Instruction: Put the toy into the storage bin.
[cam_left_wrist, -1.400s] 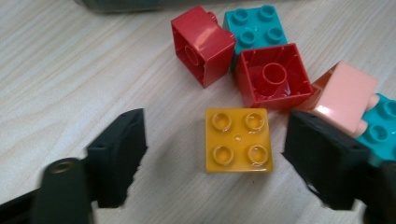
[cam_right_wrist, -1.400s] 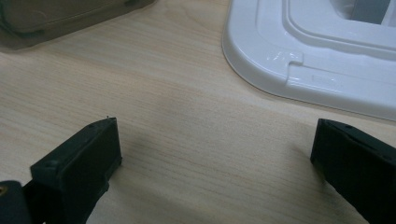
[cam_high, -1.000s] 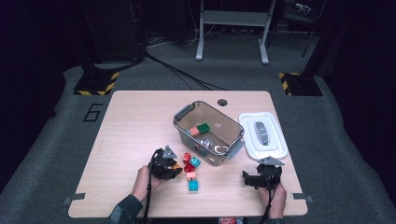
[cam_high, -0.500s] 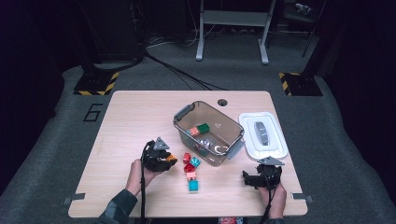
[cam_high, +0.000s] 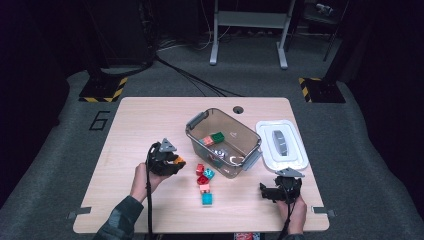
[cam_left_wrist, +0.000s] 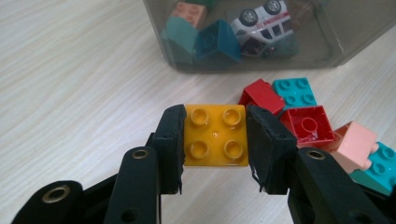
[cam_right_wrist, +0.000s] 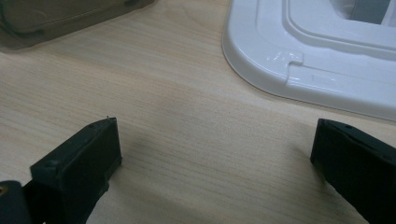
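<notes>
Left gripper pinches a yellow brick, likely bound for the clear bin at its two o'clock; right gripper rests spread apart.

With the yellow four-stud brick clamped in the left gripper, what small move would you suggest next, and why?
Probably carry the yellow four-stud plastic brick toward the clear plastic bin and over its rim. The left gripper is shut on the brick, lifted off the wooden table, and the bin, lid off, already holds bricks and a toy car.
</notes>
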